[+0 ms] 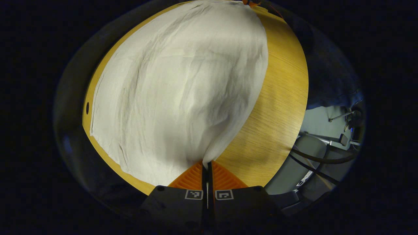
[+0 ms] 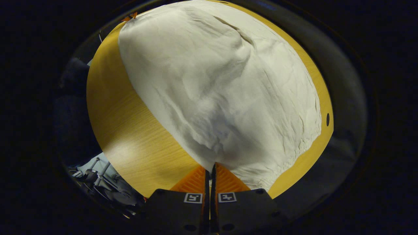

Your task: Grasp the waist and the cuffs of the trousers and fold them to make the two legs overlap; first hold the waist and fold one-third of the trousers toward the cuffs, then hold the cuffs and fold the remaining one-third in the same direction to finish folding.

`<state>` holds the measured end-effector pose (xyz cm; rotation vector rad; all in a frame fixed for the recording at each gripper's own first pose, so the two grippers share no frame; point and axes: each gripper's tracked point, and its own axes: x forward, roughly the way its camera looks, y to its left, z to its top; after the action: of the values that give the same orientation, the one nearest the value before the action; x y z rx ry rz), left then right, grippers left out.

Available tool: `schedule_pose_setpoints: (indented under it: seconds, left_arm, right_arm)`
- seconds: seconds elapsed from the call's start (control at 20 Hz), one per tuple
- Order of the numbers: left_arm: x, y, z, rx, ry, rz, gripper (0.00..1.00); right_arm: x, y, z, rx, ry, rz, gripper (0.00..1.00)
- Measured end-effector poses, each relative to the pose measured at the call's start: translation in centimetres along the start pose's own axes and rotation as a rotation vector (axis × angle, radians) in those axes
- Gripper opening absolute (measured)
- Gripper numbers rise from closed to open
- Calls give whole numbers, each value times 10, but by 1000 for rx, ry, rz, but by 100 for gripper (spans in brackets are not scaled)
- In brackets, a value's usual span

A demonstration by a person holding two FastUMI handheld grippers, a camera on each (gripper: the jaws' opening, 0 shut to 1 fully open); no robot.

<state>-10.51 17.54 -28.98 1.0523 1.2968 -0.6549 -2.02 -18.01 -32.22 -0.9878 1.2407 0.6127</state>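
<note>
a: what is seen of the cloth itself?

b: pale off-white trousers (image 1: 183, 85) of a thin woven fabric are spread on a wooden worktop (image 1: 277, 107) with a fine straight grain. the surface is creased in soft ridges and shallow folds, and the outline is broad and rounded in both views.

a: and how are the grippers set?

b: in the left gripper view, the left gripper (image 1: 207, 166) is closed tight, with a pinch of the fabric's near edge held between its ribbed fingers (image 1: 192, 178). in the right gripper view, the right gripper (image 2: 211, 167) is closed likewise on the near edge, fabric being drawn into the narrow slit between its fingers (image 2: 228, 179). at each pinch the cloth is gathered to a point and lifted a little off the wood.

a: which way is the garment laid?

b: the long axis is run away from both grippers toward the far edge of the worktop. whether waist or cuffs are held cannot be told. bare wood is left along the side edges, where a small dark hole (image 2: 328, 119) is seen near the rim.
</note>
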Motion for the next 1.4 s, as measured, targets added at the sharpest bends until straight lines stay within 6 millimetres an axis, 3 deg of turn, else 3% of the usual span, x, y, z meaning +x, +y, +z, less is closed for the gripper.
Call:
schedule_pose_setpoints:
  seconds: [0.15,0.3,0.6,0.8,1.0,1.05,1.1,1.15,1.2,1.4]
  left_arm:
    - [-2,13,0,-98,-29,60,0]
    - [-11,26,17,-261,-126,137,0]
    - [-34,89,68,-586,-360,358,0]
    - [-50,151,111,-799,-500,522,0]
    - [-64,227,173,-983,-638,619,0]
    - [-69,215,153,-1004,-656,630,0]
    - [-46,239,165,-1020,-677,646,0]
    - [-50,259,180,-1033,-692,660,0]
    - [-65,257,186,-1043,-703,679,0]
    - [-62,319,201,-1111,-793,739,0]
  right_arm:
    - [-11,-7,7,100,-70,-62,2]
    - [-34,-22,22,246,-178,-156,2]
    - [-80,-67,51,512,-352,-331,2]
    - [-101,-118,77,700,-485,-473,2]
    - [-123,-156,103,876,-603,-540,2]
    - [-126,-164,111,910,-624,-548,2]
    - [-122,-174,119,938,-644,-555,2]
    - [-121,-184,127,956,-658,-564,2]
    - [-121,-196,134,968,-674,-583,2]
    - [-130,-241,157,1052,-754,-647,2]
